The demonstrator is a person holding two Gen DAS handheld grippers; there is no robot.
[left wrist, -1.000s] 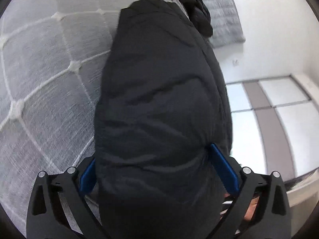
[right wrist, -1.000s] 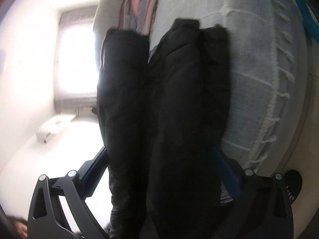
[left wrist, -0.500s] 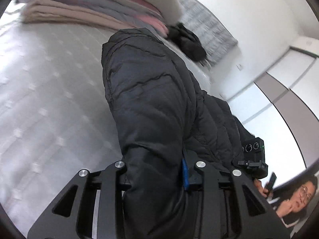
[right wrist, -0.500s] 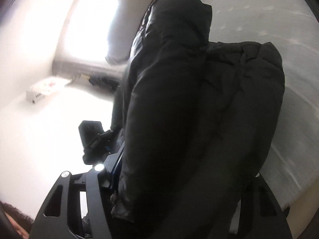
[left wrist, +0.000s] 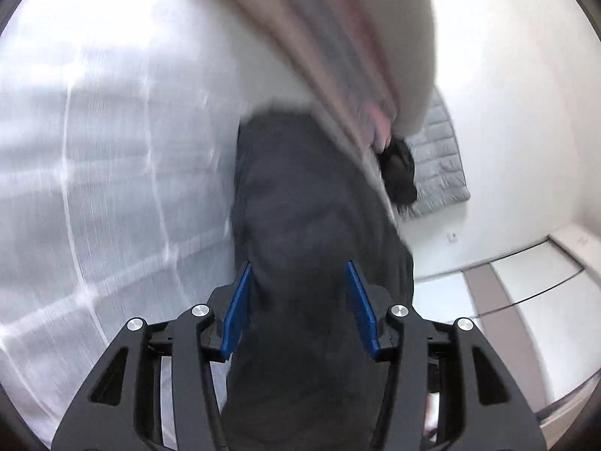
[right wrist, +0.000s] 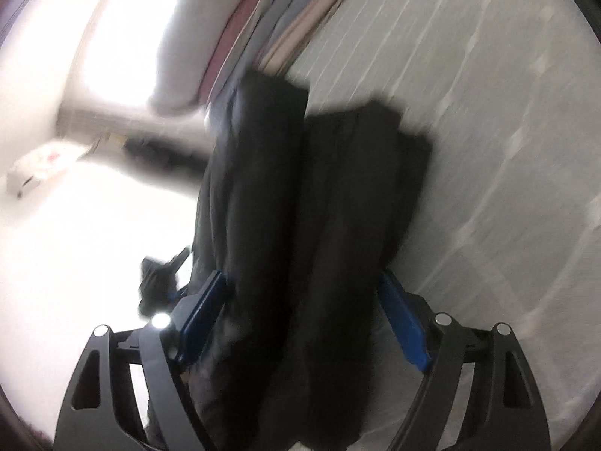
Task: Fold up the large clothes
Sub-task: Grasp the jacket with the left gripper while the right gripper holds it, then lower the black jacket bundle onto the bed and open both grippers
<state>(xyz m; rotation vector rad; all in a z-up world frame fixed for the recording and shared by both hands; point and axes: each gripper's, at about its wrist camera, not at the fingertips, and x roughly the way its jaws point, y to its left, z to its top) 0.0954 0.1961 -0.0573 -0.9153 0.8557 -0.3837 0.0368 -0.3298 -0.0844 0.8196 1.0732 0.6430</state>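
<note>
White quilted bedding is covering the bed, which is filling most of both views, its stitched lines blurring. Along the far edge of the bed a stack of folded blankets in pink, grey and beige is lying, with a pale pillow resting on top.

The black padded jacket is lying on the bed in a long folded bundle, its far end reaching up to the stack of blankets. In the right wrist view the jacket is showing as two thick dark rolls side by side.

The left tool is standing about half open, its jaws having just been opening, with the near end of the jacket running between the blue pads; whether the pads are pressing the cloth I cannot tell. The right tool is standing wide, its jaws also having just been opening, and the bulky jacket is filling the gap between its pads; a firm grip is not clear there either.

A grey quilted mat is lying on the floor beyond the bed.
</note>
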